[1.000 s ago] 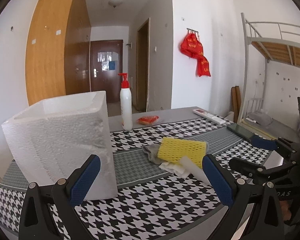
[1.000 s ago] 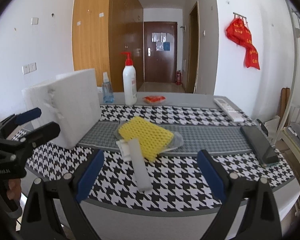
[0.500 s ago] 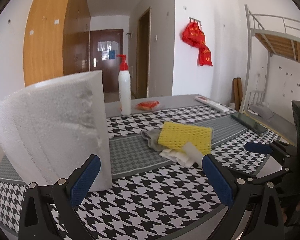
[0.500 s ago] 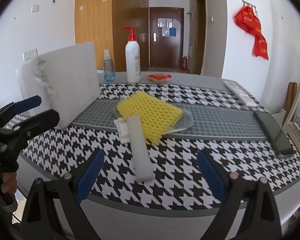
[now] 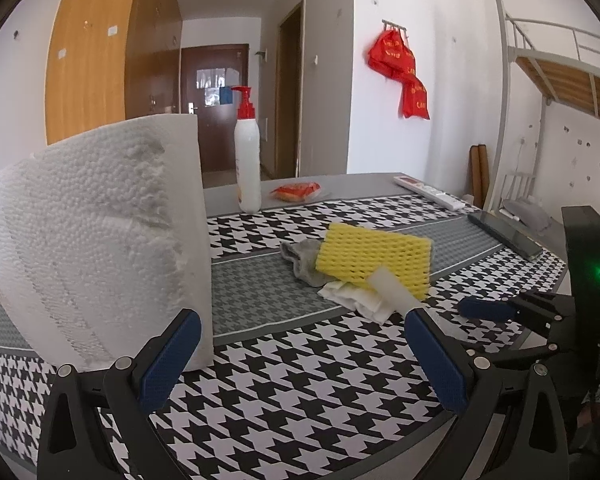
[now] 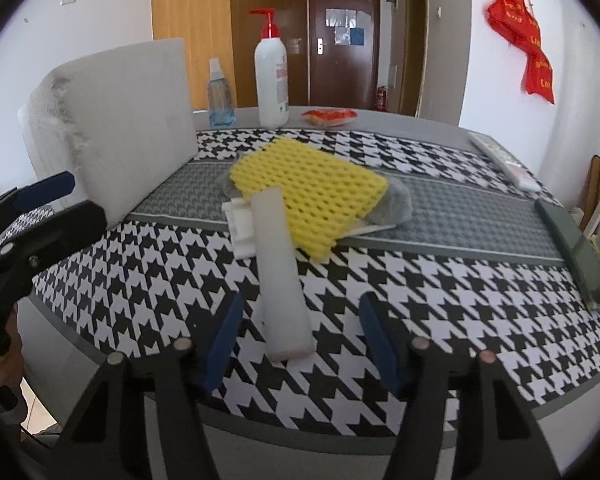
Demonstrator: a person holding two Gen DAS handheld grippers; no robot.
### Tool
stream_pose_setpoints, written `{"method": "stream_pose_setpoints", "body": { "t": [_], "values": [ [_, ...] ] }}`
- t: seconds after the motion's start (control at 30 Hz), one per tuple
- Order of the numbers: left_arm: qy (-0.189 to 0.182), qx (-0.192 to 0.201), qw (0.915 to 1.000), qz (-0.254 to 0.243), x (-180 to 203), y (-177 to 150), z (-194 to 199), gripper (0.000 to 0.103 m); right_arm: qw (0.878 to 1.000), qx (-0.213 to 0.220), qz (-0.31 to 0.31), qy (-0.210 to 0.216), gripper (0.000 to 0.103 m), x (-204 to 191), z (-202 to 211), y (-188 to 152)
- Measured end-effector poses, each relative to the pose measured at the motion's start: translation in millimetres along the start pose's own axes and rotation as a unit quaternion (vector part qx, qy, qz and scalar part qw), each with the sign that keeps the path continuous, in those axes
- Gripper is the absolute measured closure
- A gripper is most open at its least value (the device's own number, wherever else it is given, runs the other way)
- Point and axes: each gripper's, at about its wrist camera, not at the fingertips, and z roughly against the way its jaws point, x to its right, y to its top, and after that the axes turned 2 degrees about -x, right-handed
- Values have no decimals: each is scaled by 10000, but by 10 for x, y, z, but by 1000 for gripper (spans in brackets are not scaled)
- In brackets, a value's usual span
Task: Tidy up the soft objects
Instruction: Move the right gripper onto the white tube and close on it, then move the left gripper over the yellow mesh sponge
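A white foam bar (image 6: 282, 272) lies on the houndstooth table, its far end on a yellow mesh sponge (image 6: 308, 196). The sponge rests on a grey cloth (image 6: 394, 204) and white folded tissue (image 6: 240, 224). My right gripper (image 6: 300, 340) is open, its jaws on either side of the bar's near end, not touching. My left gripper (image 5: 300, 360) is open and empty beside a large white foam box (image 5: 96, 240). The sponge (image 5: 374, 256), cloth (image 5: 304, 264), tissue (image 5: 356, 300) and bar (image 5: 392, 288) also show in the left wrist view.
A white pump bottle (image 6: 271, 76), a small blue spray bottle (image 6: 220, 100) and a red packet (image 6: 330, 116) stand at the back. A white remote (image 6: 504, 164) and a dark flat case (image 6: 576, 248) lie at the right. The table edge (image 6: 300, 428) is near.
My right gripper has moved forward and down to the foam bar's near end, and its jaws have narrowed. My left gripper has dropped lower and closer to the foam box.
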Motion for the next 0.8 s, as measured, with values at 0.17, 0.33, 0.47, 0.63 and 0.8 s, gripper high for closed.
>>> {"method": "stream_pose_setpoints", "body": {
  "t": [0.17,0.33,0.47,0.63,0.8],
  "values": [
    [8,-75,10000,-34,38,6,-53,1,9999,-15,103,-31,61,-7,4,12],
    [36,-94,9999,-35,41,16,-78,1,9993,-5,372,64,71,-65,13,-1],
    [71,-140,9999,-32,53,33,-107,1,9988,-31,459,169,81,-92,8,12],
    [171,-88,9998,-90,84,73,-109,1,9986,2,392,368,88,-20,62,23],
    [175,-89,9998,-85,112,109,-128,1,9990,68,218,376,88,92,141,45]
  ]
}}
